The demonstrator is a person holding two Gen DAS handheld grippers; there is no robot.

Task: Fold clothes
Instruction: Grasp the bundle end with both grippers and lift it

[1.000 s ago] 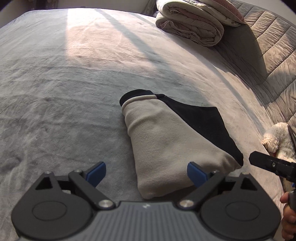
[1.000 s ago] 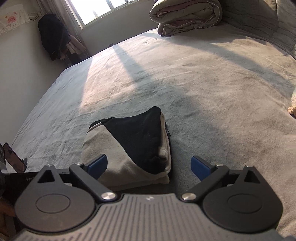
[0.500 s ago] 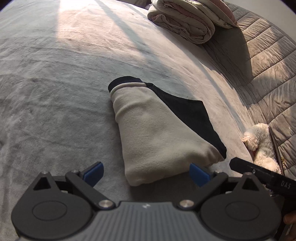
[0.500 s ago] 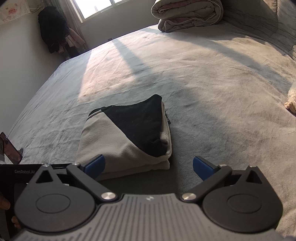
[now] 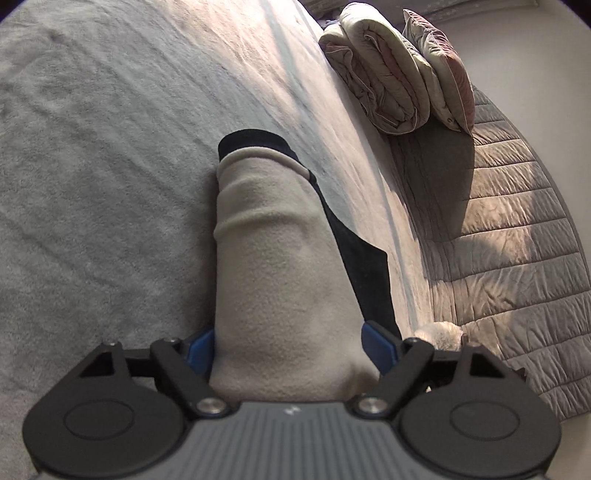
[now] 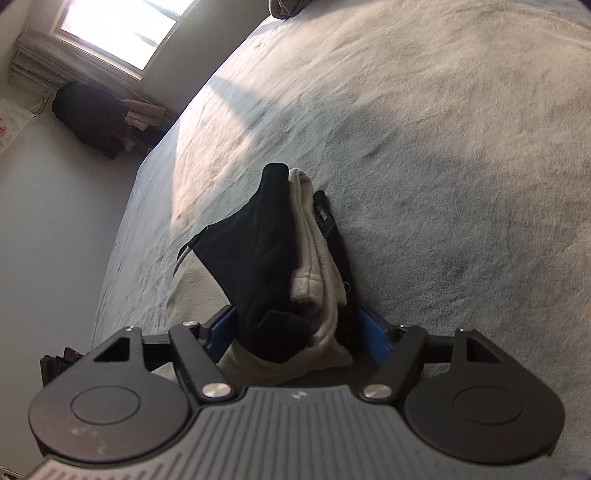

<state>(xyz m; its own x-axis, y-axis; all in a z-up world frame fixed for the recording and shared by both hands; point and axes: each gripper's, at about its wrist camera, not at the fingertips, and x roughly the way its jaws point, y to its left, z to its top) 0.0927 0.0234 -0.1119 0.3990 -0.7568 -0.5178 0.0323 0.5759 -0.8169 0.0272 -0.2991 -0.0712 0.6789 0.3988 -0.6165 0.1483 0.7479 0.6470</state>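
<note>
A folded beige and black fleece garment (image 5: 280,280) lies on the grey bed cover (image 5: 92,184). My left gripper (image 5: 286,350) has closed around its near beige end, the blue pads pressing both sides. In the right wrist view the same garment (image 6: 280,266) shows its black panel and stacked beige layers. My right gripper (image 6: 299,332) is shut on its near end, with the blue pads against the cloth.
A rolled duvet (image 5: 384,81) and a pillow (image 5: 443,70) lie at the far end by the quilted headboard (image 5: 517,240). A white fluffy animal (image 5: 441,332) lies near the right side. A window (image 6: 118,33) and dark hanging clothes (image 6: 92,114) are at the far left.
Both grippers moved forward onto the folded garment and closed on its opposite ends. Both views have tilted, and the garment now fills the gap between each pair of fingers.
</note>
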